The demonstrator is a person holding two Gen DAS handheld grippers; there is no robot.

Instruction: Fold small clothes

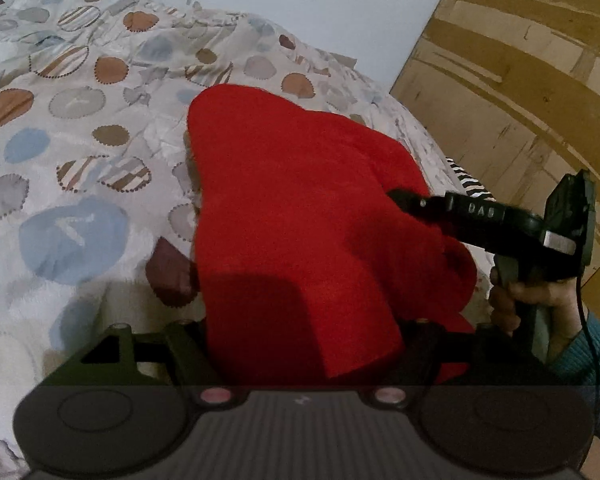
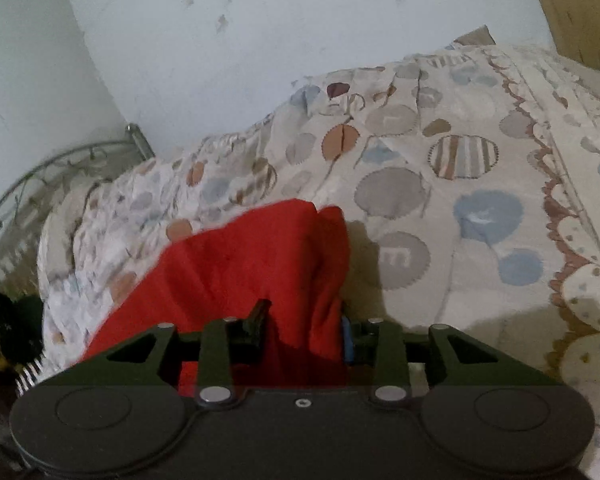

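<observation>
A red garment hangs bunched over a bed with a circle-patterned cover. In the left wrist view it fills the gap between the jaws of my left gripper and hides both fingertips; the gripper looks shut on a thick bunch of it. My right gripper comes in from the right, its tips at the cloth's right edge. In the right wrist view the red garment is pinched between the black fingers of the right gripper, and the rest trails down to the left onto the cover.
A hand in a teal sleeve holds the right gripper. A brown panelled surface stands beyond the bed's right edge. A white wall backs the bed; a metal bed frame curves at the left.
</observation>
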